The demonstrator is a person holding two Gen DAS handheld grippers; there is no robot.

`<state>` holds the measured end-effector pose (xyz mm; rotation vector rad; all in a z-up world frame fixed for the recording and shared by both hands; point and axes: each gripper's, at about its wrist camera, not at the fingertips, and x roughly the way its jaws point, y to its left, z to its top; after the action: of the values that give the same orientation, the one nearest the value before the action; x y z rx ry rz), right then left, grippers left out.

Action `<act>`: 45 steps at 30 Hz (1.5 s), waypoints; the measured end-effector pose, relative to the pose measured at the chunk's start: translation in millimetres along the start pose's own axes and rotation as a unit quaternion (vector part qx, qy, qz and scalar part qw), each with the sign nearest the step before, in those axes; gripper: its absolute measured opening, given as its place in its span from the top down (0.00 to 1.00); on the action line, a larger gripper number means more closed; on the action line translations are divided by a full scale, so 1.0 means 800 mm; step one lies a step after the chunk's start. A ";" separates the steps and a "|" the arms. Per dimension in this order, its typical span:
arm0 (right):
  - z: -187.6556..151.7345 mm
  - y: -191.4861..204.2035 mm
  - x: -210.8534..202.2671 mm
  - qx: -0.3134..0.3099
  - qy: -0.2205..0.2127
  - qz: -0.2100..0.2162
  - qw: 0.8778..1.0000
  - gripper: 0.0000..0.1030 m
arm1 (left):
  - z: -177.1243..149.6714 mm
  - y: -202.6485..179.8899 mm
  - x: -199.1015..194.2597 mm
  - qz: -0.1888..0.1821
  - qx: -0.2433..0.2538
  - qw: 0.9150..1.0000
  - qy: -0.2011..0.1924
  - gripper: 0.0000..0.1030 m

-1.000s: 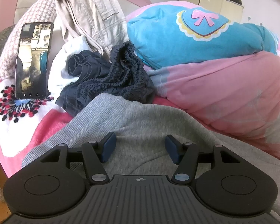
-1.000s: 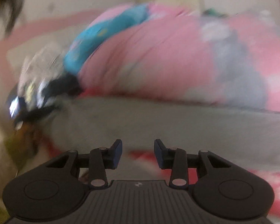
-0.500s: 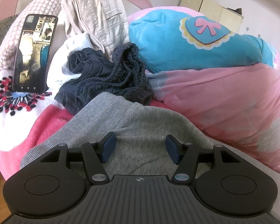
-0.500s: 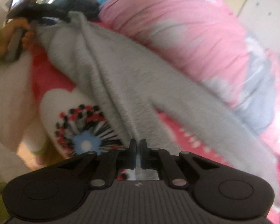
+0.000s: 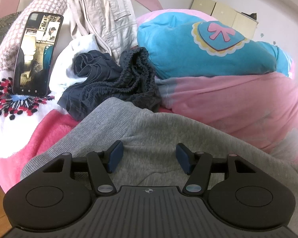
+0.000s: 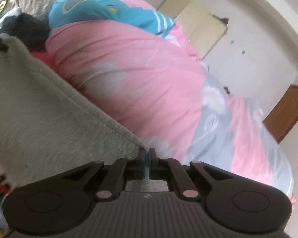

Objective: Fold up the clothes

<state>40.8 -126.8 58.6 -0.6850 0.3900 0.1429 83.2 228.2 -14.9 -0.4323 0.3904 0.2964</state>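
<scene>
Progress: grey garment [image 5: 168, 138] spread on the bed, not a finished fold | right gripper [image 6: 147, 158] fingers pinching its corner, lifted | left gripper [image 5: 148, 156] fingers spread above it | dark shorts [image 5: 113, 87] and beige trousers [image 5: 105, 13] heaped unfolded behind.

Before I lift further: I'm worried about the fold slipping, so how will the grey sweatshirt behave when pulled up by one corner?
Probably floppy: the grey sweatshirt drapes from the right gripper, shut on its corner. Its thick fleecy knit likely grips rather than slips. The unheld side under the open left gripper may sag.
</scene>
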 end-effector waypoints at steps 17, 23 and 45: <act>-0.025 -0.001 0.205 0.047 0.145 0.123 0.981 0.90 | 0.000 0.000 0.001 -0.004 0.005 1.000 -0.003 0.42; 0.041 -0.050 0.142 0.083 0.068 0.159 0.981 0.55 | 0.000 -0.004 0.002 -0.002 0.010 1.000 -0.004 0.39; 0.157 0.167 0.233 0.004 0.078 0.446 0.892 0.92 | 0.002 -0.006 0.003 -0.003 0.016 1.000 0.000 0.38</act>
<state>216.0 57.0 -5.2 -0.4638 0.8442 0.9641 87.4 225.1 -12.7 -0.4026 0.3935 0.2848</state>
